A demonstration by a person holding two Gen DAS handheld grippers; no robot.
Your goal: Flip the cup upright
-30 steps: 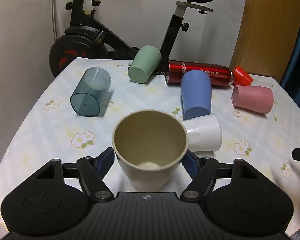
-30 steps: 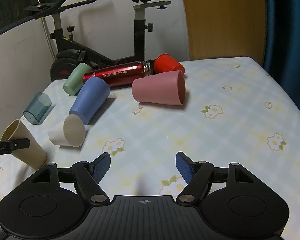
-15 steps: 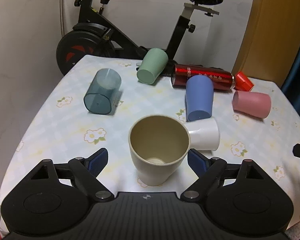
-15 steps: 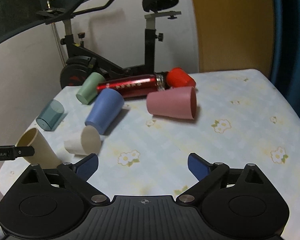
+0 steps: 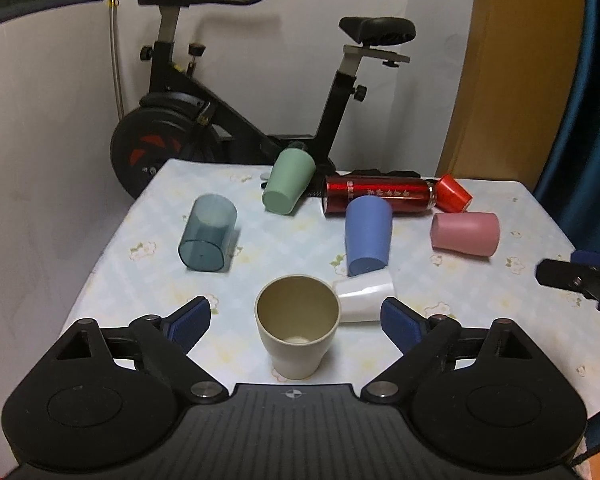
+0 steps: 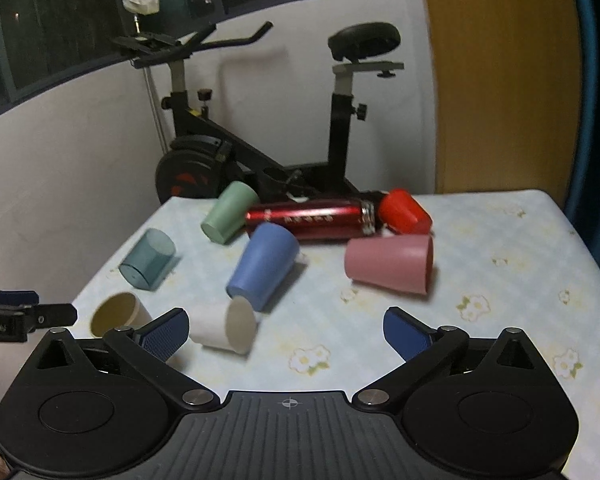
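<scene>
A beige cup [image 5: 296, 328] stands upright near the front of the table, between and just beyond my open left gripper [image 5: 296, 322], untouched; it also shows in the right wrist view [image 6: 118, 312]. A white cup [image 5: 366, 296] lies on its side beside it. Blue [image 5: 368, 236], pink [image 5: 466, 234], green [image 5: 288, 186] and teal [image 5: 208, 232] cups lie on their sides further back. My right gripper [image 6: 286, 330] is open and empty above the table's front, with the white cup [image 6: 224, 330] just past its left finger.
A red flask [image 5: 380, 200] with a red cap [image 5: 454, 198] lies at the back of the floral tablecloth [image 5: 500, 300]. An exercise bike [image 5: 228, 120] stands behind the table. A wooden door [image 5: 516, 68] and a blue curtain are at right.
My left gripper has opened wide and pulled back and up from the beige cup, which stays upright. My right gripper has also drawn back and risen.
</scene>
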